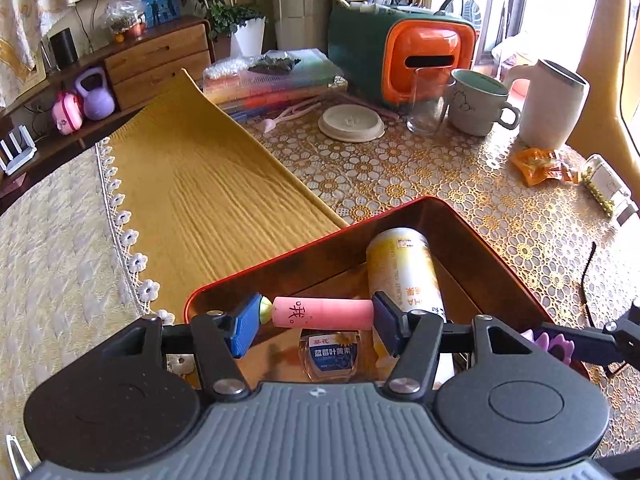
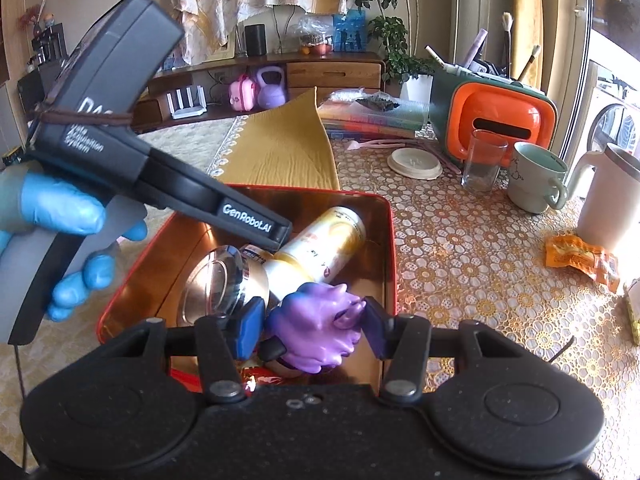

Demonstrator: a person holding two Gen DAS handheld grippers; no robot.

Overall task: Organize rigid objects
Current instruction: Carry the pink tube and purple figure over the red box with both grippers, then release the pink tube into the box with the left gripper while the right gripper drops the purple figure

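My left gripper (image 1: 316, 314) is shut on a pink tube (image 1: 322, 313) with a yellow-green cap, held crosswise above the red tin box (image 1: 472, 226). In the box lie a yellow-white can (image 1: 402, 270) and a small bottle with a blue label (image 1: 330, 356). My right gripper (image 2: 312, 330) is shut on a purple flower-shaped toy (image 2: 320, 324) over the near edge of the same box (image 2: 390, 248). The right wrist view also shows the can (image 2: 324, 246), a shiny round lid (image 2: 214, 286) in the box, and the left gripper's body (image 2: 160, 168) held by a blue-gloved hand.
On the lace-patterned table (image 1: 440, 176) stand a glass (image 1: 426, 100), a green-white mug (image 1: 478, 102), a white jug (image 1: 554, 104), a round lid (image 1: 351, 122), an orange snack packet (image 1: 540, 166) and an orange-green case (image 1: 404, 50). A yellow cloth (image 1: 200, 184) lies left of the box.
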